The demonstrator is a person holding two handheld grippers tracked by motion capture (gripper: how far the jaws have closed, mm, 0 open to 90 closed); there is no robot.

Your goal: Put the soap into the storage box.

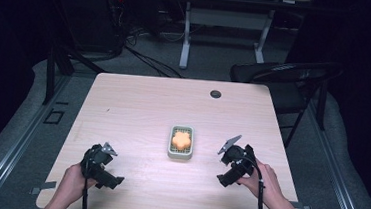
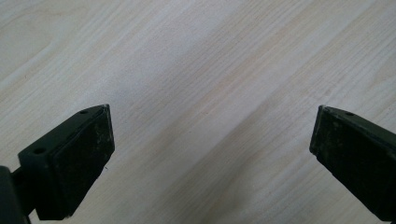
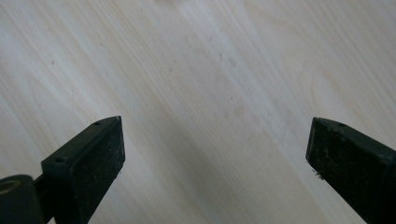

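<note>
An orange flower-shaped piece (image 1: 181, 140) lies in a small pale green tray (image 1: 179, 153) near the middle of the light wooden table (image 1: 148, 106). My left gripper (image 1: 99, 164) is held over the table's front left part, well to the left of the tray. In the left gripper view its jaws stand wide apart over bare wood, left gripper (image 2: 212, 140) open and holding nothing. My right gripper (image 1: 233, 163) hovers just right of the tray. Its two black jaws are spread wide over bare wood too, right gripper (image 3: 215, 149) open and holding nothing.
A dark round cable hole (image 1: 216, 94) sits near the table's far edge. A black folding chair (image 1: 286, 77) stands at the far right corner. Behind the table a white desk frame (image 1: 187, 29) and cables lie on the grey floor.
</note>
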